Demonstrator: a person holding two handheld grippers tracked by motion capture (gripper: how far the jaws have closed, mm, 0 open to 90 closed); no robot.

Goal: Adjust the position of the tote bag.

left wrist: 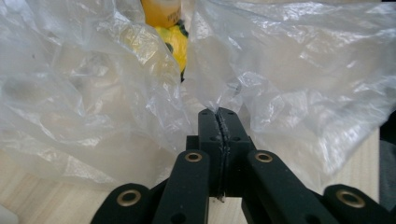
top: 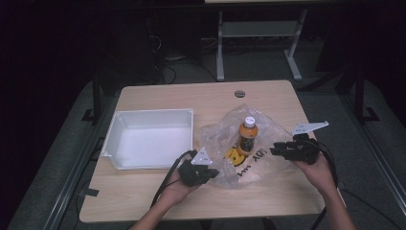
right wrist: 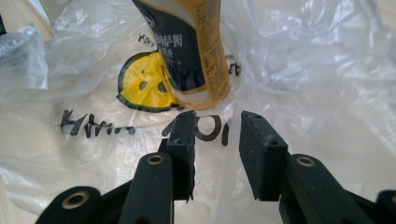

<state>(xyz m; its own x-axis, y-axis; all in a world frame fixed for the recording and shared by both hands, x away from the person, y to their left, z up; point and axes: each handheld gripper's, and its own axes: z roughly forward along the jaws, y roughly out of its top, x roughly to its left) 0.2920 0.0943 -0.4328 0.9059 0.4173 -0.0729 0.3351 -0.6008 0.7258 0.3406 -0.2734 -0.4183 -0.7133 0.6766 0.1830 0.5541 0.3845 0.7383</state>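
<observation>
While the clear plastic bag [top: 234,158] lies crumpled on the surface [top: 158,196], a fold of its film is pinched between the pressed-together jaws of the left tool [left wrist: 218,114]. Just beyond that tool's tips, the yellow print [left wrist: 175,44] on the bag is seen. Ahead of the right tool [right wrist: 217,126], whose 2 jaws are spread with nothing gripped, the orange bottle [right wrist: 196,51] stands upright on the bag. A white tray [top: 148,139] sits beside the left tool.

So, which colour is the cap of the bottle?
White, on the orange bottle; the cap shows best in the high view.
</observation>
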